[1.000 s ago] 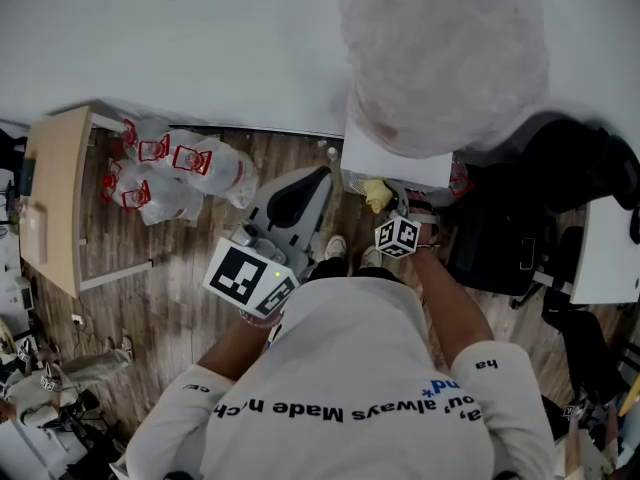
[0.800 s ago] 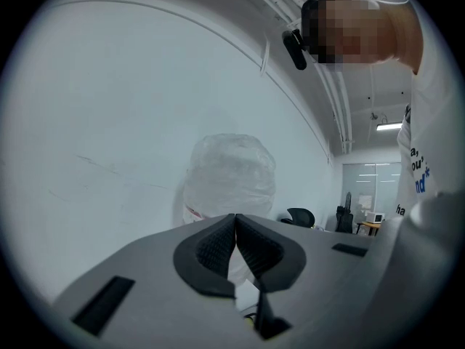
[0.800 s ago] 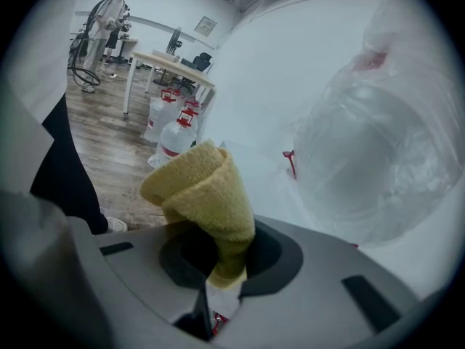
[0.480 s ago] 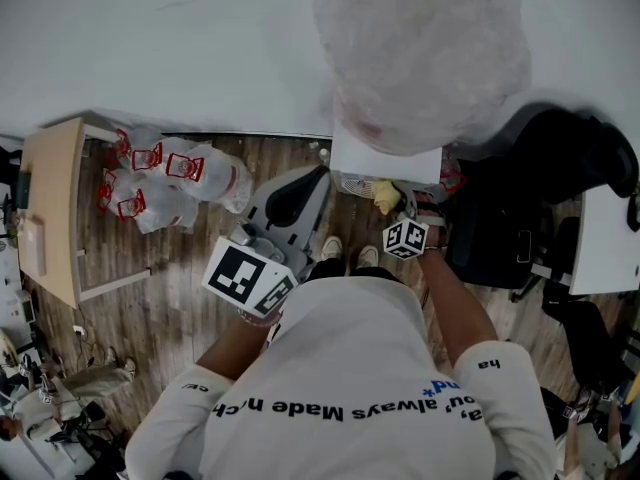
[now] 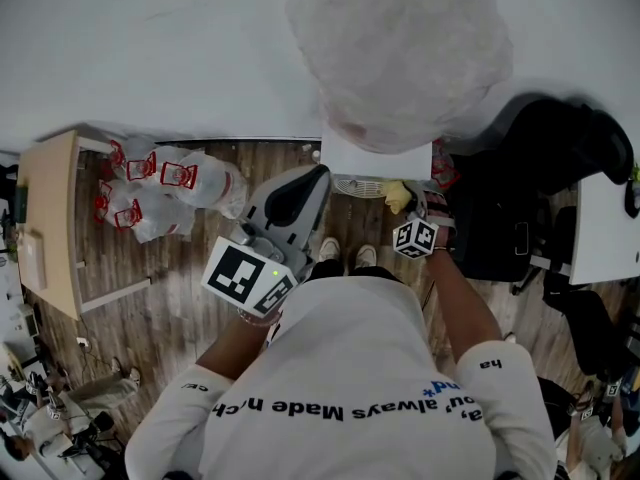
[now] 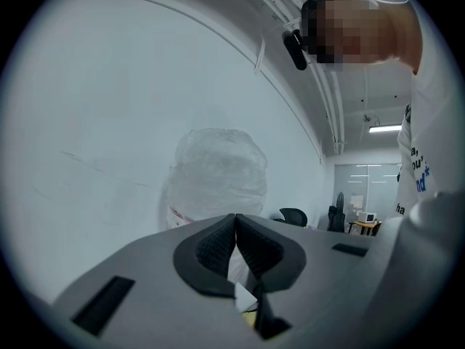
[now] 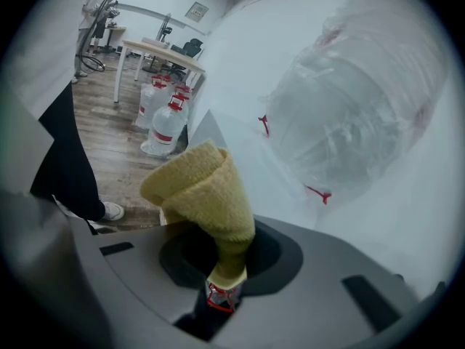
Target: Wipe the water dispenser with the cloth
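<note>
Cloth [image 7: 200, 195], yellow terry, bunched up, pinched in right gripper [image 7: 224, 264], frame centre. Left gripper [image 6: 235, 242] jaws pressed together, nothing btwn. Water dispenser [image 5: 375, 156] white, top centre.

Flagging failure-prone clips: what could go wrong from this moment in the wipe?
1. The right gripper pinches the cloth by one narrow end; the bunched rest could slip out under wiping pressure.
2. The plastic-wrapped bottle atop the water dispenser sits close to the cloth, so its wrap might snag.
</note>
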Motion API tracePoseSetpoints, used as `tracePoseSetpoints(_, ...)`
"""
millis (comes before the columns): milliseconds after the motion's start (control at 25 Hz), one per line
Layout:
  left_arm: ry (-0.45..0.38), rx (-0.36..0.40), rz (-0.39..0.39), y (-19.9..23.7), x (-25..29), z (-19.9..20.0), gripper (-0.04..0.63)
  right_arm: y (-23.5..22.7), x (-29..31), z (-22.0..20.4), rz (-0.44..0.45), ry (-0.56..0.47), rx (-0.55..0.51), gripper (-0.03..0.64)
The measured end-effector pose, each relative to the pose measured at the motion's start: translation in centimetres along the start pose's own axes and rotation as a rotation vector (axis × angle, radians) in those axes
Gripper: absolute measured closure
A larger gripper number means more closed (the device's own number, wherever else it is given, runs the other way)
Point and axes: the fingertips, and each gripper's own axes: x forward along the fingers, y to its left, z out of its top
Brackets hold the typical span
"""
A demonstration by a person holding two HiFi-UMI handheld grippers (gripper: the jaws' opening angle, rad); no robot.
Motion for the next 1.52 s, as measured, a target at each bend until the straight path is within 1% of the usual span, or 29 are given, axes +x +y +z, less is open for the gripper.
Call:
tracePoseSetpoints(440,0.002,0.003,-0.022,-0.8,0.7,-0.3,0.575,-0.8,-0.4,-2.9,-0.013,0.045,0.008,0.557)
tracePoseSetpoints(640,0.005,0.001,-0.019,-0.9,0.7,-0.4,0.575,-1.4,-0.2,-4.9,-0.023,0.092,0.025,0.557)
tracePoseSetpoints(840,0.008,-0.002,-0.007,-0.8,0.4,-0.6,0.575,-1.3,-0.5,-4.8,-0.017,0.083,0.027,0.555)
tracePoseSetpoints(1000,0.008,-0.003,0.013,-0.4,-0.2,-0.5,0.575,0.6,-0.1,-3.2,0.024,0.055,-0.004,0.555)
tracePoseSetpoints(1160,0.003,-0.003,0.040,0.1,-1.3,-0.3,0.575,3.1,0.7,-0.1,0.065,0.006,-0.057,0.555)
tracePoseSetpoints(1360,0.004,-0.002,0.086,1.2,-2.9,-0.2,0.575,6.3,2.3,5.2,0.124,-0.080,-0.159,0.555)
tracePoseSetpoints(1520,0.002,-0.004,0.130,2.4,-4.5,-0.2,0.575,8.7,3.5,9.9,0.162,-0.143,-0.282,0.555)
